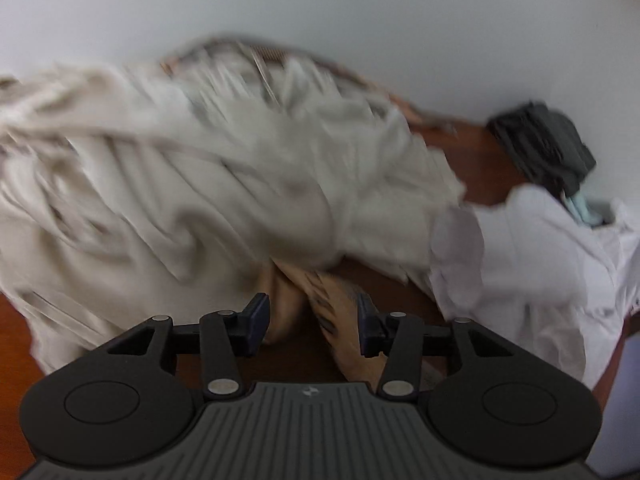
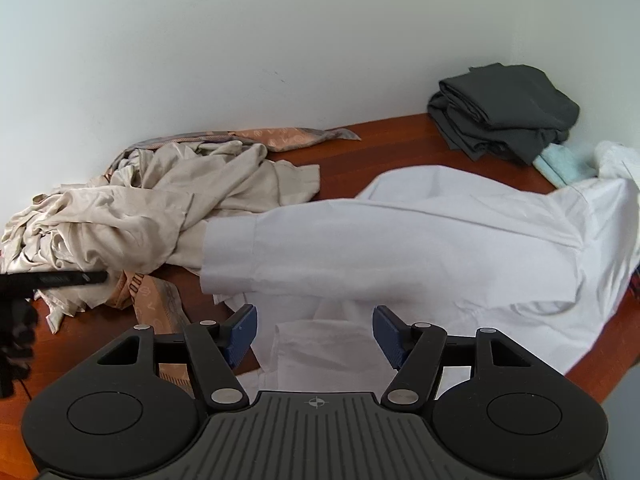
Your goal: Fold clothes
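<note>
I tilt my left gripper point(image 1: 310, 320) steeply down over patterned orange cloth point(image 1: 332, 300) beside the beige pile point(image 1: 180, 184), jaws parted, gripping nothing. My right gripper point(image 2: 314, 334) hovers wide above the white shirt point(image 2: 420, 248) nearer right.

Both grippers point(image 1: 312, 320) point(image 2: 314, 334) open, angled downward.

Wall point(image 2: 240, 40): plain white, unmarked save a faint scuff near the middle; meets a second wall at a corner on the right.
Table point(image 2: 384, 140): reddish-brown wood, smooth, set against the wall and into the corner.
Light: soft, even, no hard shadows.
Floor: not visible.
</note>
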Demonstrator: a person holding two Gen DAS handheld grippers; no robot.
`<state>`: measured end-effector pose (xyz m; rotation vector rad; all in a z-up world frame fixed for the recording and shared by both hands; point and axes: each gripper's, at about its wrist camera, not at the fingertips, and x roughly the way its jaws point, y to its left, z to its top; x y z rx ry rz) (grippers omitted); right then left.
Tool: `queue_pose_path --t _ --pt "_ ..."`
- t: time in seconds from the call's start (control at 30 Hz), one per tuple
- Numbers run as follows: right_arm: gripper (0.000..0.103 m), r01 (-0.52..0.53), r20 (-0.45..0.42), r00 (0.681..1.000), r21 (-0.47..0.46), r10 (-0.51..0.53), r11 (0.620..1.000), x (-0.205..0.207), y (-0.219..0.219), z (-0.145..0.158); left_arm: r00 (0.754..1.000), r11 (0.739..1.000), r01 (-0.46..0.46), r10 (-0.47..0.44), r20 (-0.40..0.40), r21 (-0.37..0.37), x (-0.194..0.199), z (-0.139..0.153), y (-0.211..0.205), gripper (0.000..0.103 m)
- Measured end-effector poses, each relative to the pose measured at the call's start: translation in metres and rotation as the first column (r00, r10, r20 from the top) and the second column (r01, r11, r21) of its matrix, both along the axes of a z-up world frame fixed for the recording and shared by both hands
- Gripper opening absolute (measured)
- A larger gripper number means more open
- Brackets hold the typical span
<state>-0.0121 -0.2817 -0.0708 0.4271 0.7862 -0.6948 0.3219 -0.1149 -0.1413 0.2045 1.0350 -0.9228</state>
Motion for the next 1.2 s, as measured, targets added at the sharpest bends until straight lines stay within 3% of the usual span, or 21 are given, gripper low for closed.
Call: queue_pose_path --t 0.17,0.4,0.43,0.47,0.5,0.53,0.7,0.83,0.97,1.13,1.17,1.2 --pt "0.067 0.055 -0.020 0.998 0.010 -0.054 0.998 -0.012 0.004 -0.003 0.999 0.999 0.038 -0.038 -0.022 0.027 -0.013 -0.024 -0.020 0.052" --pt "0.067 0.112 -0.036 0.993 0.012 -0.111 0.994 -0.025 0.008 -0.005 0.999 0.999 0.033 -0.034 0.028 0.043 -0.010 -0.041 -0.036 0.051" --pt "0.067 0.119 -0.038 0.992 0.013 -0.118 0.993 -0.027 0.009 -0.005 0.999 0.998 0.029 -0.032 0.041 0.051 -0.009 -0.043 -0.038 0.047" --pt "0.067 0.124 -0.040 0.992 0.014 -0.123 0.992 -0.028 0.009 -0.005 0.998 0.998 0.025 -0.028 0.054 0.057 -0.008 -0.045 -0.040 0.031" --pt "0.067 0.128 -0.043 0.991 0.014 -0.127 0.992 -0.028 0.009 -0.005 0.998 0.998 0.016 -0.020 0.067 0.054 -0.007 -0.047 -0.041 0.007" --pt "0.067 0.130 -0.045 0.991 0.013 -0.130 0.991 -0.029 0.010 -0.005 0.997 0.999 0.005 -0.007 0.078 0.035 -0.007 -0.046 -0.040 0.003" --pt "0.067 0.122 -0.046 0.992 0.007 -0.121 0.993 -0.026 0.010 -0.002 0.974 0.988 -0.102 0.123 0.189 -0.115 0.001 -0.014 -0.025 0.002" --pt "0.067 0.105 -0.039 0.994 -0.005 -0.106 0.994 -0.020 0.010 0.001 0.930 0.949 -0.219 0.273 0.246 -0.226 0.028 0.025 -0.009 0.002" --pt "0.067 0.081 -0.015 0.997 -0.016 -0.081 0.997 -0.012 0.010 0.006 0.854 0.891 -0.327 0.422 0.305 -0.314 0.065 0.068 0.009 0.002" --pt "0.067 0.022 0.012 1.000 -0.017 -0.022 1.000 0.003 0.008 0.008 0.776 0.797 -0.490 0.584 0.239 -0.355 0.128 0.103 0.035 0.002" --pt "0.067 0.009 0.016 1.000 -0.017 -0.009 1.000 0.006 0.007 0.009 0.777 0.790 -0.511 0.593 0.212 -0.339 0.140 0.105 0.039 0.002" --pt "0.067 -0.004 0.021 1.000 -0.016 0.005 1.000 0.008 0.006 0.009 0.782 0.790 -0.531 0.596 0.182 -0.307 0.152 0.105 0.043 0.010"
